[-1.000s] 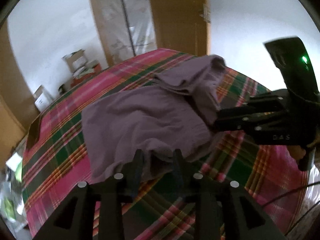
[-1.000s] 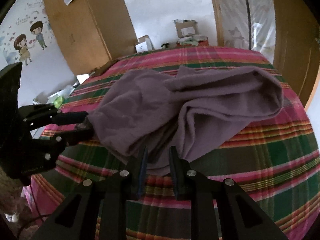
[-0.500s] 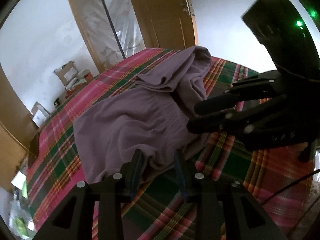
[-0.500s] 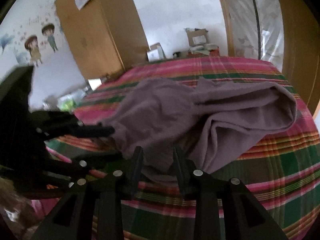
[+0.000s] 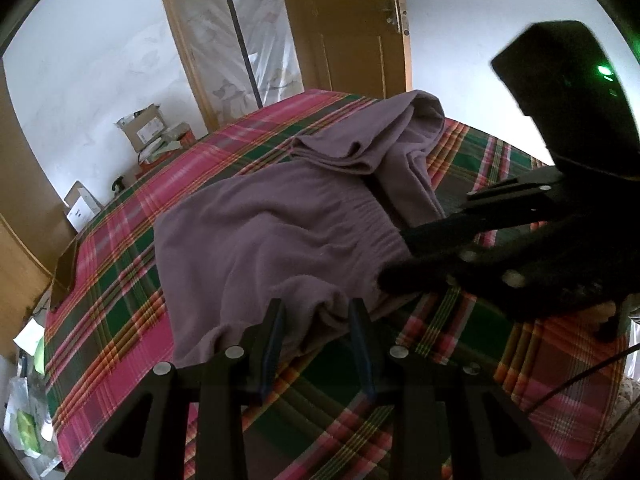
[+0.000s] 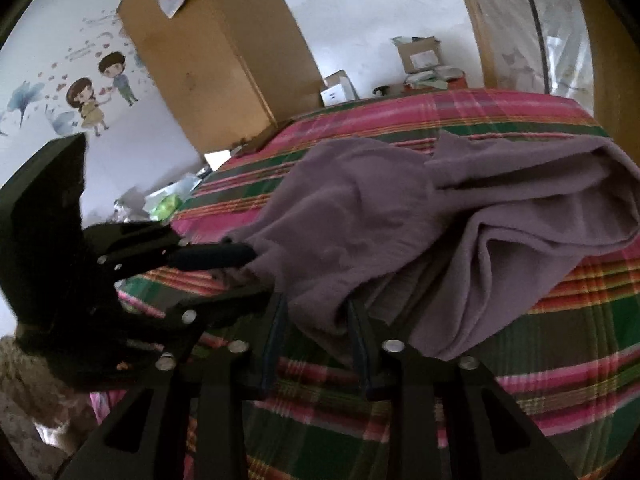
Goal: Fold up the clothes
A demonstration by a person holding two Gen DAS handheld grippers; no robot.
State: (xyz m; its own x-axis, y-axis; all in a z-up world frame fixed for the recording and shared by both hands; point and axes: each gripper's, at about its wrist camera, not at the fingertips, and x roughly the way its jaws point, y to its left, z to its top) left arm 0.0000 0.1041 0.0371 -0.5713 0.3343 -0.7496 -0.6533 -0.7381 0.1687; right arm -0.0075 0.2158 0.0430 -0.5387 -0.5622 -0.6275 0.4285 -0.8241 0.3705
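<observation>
Garment [image 5: 280, 232] edge between claws (both) [image 5: 318, 320].

We see that our right gripper [image 5: 394, 256] has swung in from the right edge of the left wrist view to the near right corner of the purple garment [image 5: 280, 236], and its jaws have just been closing with the gathered hem between them. In the right wrist view, our left gripper [image 6: 248, 276] now reaches the garment's near left edge, which has lifted slightly off the plaid bedspread [image 6: 560, 392].
</observation>
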